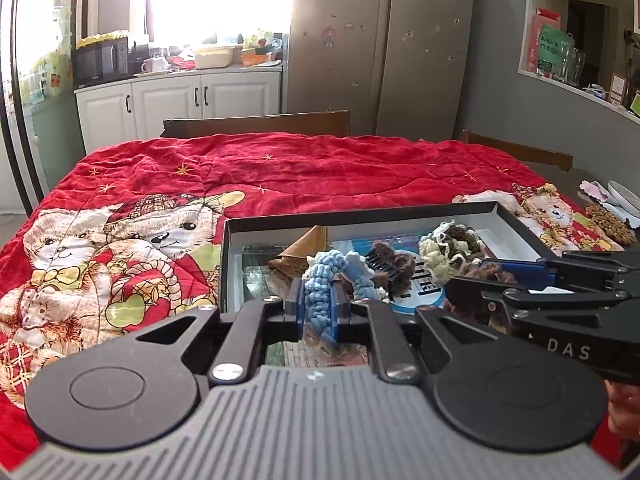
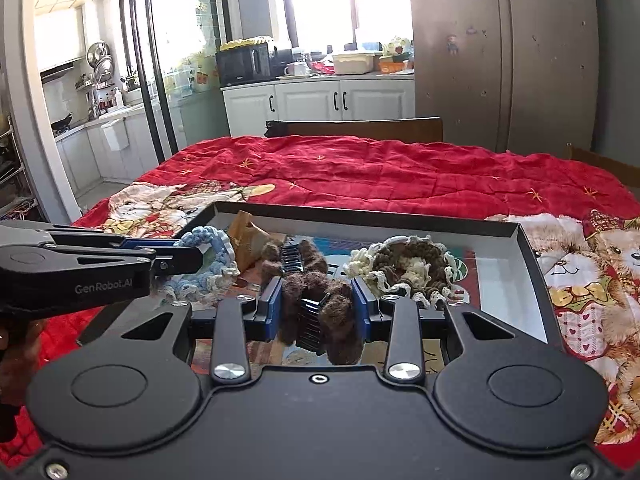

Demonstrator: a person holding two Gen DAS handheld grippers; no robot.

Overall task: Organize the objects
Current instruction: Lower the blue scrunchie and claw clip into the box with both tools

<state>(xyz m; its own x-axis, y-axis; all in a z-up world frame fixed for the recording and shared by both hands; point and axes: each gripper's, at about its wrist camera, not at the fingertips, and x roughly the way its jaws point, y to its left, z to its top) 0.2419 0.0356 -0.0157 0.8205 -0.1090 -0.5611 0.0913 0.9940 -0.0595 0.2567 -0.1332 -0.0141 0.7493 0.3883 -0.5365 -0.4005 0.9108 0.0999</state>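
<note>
A shallow black box [image 1: 360, 216] [image 2: 360, 212] with a white inside lies on the red quilt. My left gripper [image 1: 318, 304] is shut on a light blue crocheted hair tie [image 1: 320, 284] [image 2: 208, 240], held over the box's near left part. My right gripper [image 2: 318, 306] is shut on a fuzzy brown hair claw [image 2: 316, 292] with black teeth, over the box's near middle. From the left wrist view the right gripper [image 1: 472, 280] comes in from the right. Inside the box lie a cream and brown crocheted scrunchie [image 1: 452, 248] [image 2: 404, 264], a second brown claw clip [image 1: 390, 264] [image 2: 292, 254] and a tan cone-shaped piece [image 1: 304, 248] [image 2: 248, 236].
The red quilt [image 1: 280, 172] [image 2: 380, 172] with teddy bear prints covers the table. Wooden chair backs [image 1: 260, 124] [image 2: 360, 126] stand beyond the far edge. A brown beaded item [image 1: 608, 220] and white pieces lie at the right edge. Cabinets and a fridge stand behind.
</note>
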